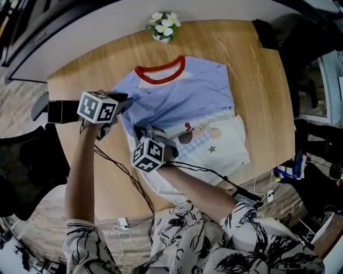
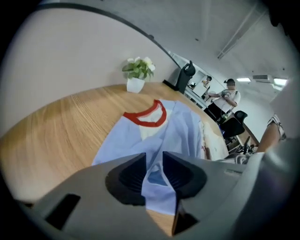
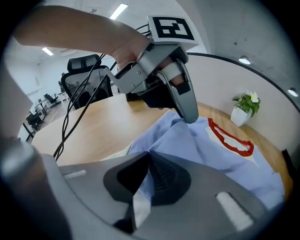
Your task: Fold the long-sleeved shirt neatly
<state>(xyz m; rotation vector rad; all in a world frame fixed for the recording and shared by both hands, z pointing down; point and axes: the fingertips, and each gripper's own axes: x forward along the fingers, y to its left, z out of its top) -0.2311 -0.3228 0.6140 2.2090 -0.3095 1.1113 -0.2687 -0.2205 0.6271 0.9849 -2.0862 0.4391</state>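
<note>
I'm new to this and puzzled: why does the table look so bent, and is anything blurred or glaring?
Head view: a wide lens bows the rim of the wooden table and darkens the corners; the long-sleeved shirt stays sharp. Left gripper view: round black border, potted plant slightly soft. Right gripper view: ceiling lights glare; the nearest parts are soft.

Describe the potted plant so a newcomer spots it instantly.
On the wooden table lies a light-blue shirt with a red collar. Just beyond that collar, near the table's far edge, stands a small white pot of green leaves and white flowers, the only plant there.
</note>
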